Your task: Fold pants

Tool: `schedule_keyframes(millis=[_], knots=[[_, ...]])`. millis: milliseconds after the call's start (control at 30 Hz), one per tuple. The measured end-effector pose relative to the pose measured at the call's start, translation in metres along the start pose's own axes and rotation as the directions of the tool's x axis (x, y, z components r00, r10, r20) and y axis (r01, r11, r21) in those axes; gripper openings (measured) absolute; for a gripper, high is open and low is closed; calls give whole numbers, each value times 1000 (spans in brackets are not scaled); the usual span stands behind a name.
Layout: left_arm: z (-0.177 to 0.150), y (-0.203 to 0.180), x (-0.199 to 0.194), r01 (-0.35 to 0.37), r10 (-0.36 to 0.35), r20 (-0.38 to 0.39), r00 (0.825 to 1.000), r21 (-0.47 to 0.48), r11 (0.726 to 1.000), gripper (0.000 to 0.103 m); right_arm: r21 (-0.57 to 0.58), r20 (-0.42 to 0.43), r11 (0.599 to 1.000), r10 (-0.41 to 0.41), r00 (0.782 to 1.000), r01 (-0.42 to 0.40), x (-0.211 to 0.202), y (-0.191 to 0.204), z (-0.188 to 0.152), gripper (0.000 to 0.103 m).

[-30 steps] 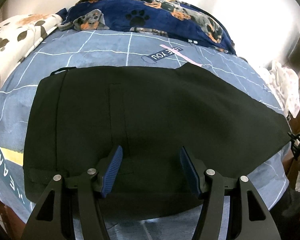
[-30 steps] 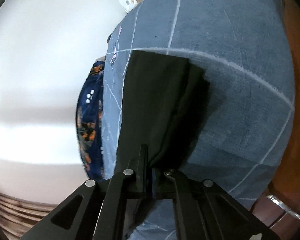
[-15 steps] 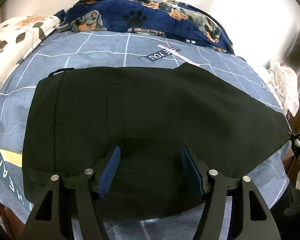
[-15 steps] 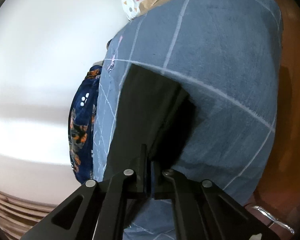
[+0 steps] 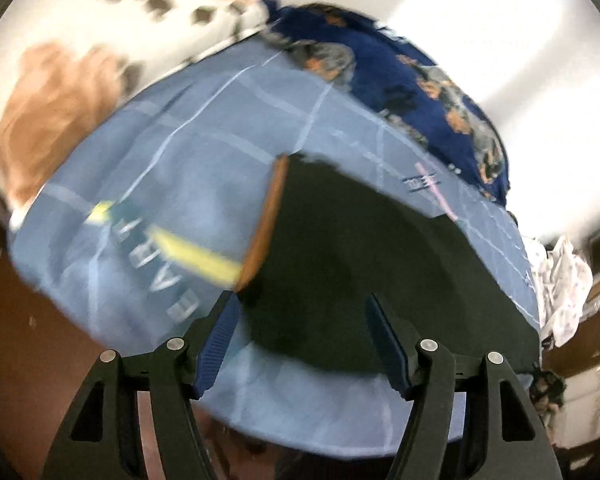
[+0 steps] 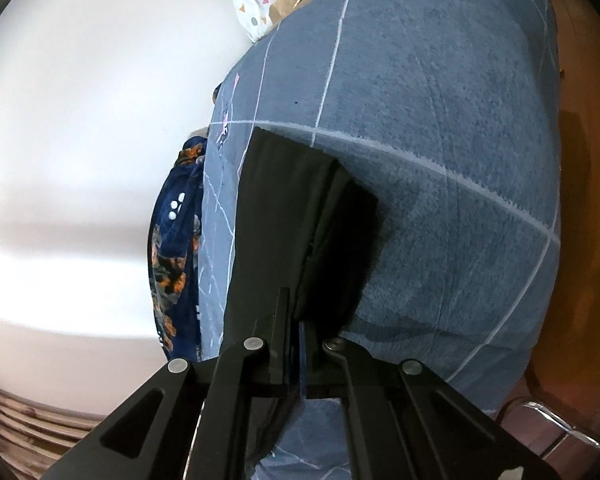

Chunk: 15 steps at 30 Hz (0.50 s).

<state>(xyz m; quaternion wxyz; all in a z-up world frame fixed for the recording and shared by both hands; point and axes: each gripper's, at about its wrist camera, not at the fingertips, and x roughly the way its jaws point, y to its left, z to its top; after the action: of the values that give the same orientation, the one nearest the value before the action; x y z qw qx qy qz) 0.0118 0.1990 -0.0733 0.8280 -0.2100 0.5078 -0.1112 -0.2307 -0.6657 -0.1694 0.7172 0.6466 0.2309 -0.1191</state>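
Done: pants (image 5: 372, 264) lie flat on the bed (image 5: 172, 184) — 1 lengthwise fold, it seems.
Right gripper (image 6: 300, 356): your fingers pinch the leg end.
Left gripper (image 5: 300, 340): fingers spread, empty — cross-folds remain.

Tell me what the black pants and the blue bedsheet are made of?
The pants look like thin woven cloth, matte black: they drape limp with stacked flat layers at the edge, and show no shine. The exact fibre can't be told. The bedsheet looks like soft, slightly fuzzy fabric, perhaps brushed cotton or fleece: its blue-grey surface shows a mottled nap, and the printed white lines have fuzzy edges.
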Motion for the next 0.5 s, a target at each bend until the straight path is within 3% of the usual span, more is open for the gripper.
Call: schedule_keyframes(millis=[100,167,233,333,400,467,500], knots=[[-15,10,5,82,-84,-72,994,-25,996,66,3,0,1000,-3,1000,3,0,0,-1,0],[-22,9,19,62,-65,-130,989,-24,998,66,5,0,1000,-7,1000,7,0,1,-1,0],[-26,16,29,56,-62,-139,988,-47,997,66,8,1,1000,-10,1000,10,0,2,-2,0],[-26,23,36,116,-129,-120,984,-110,987,66,9,-2,1000,-14,1000,14,0,2,-3,0],[-24,21,39,132,-144,-113,983,-104,986,66,11,-4,1000,-19,1000,19,2,4,-3,0],[-21,12,43,110,-115,-109,987,-51,993,61,13,-4,1000,-24,1000,24,2,6,-3,0],[-20,9,43,68,-69,-99,993,-19,998,46,12,-3,1000,-27,1000,27,3,6,-3,0]])
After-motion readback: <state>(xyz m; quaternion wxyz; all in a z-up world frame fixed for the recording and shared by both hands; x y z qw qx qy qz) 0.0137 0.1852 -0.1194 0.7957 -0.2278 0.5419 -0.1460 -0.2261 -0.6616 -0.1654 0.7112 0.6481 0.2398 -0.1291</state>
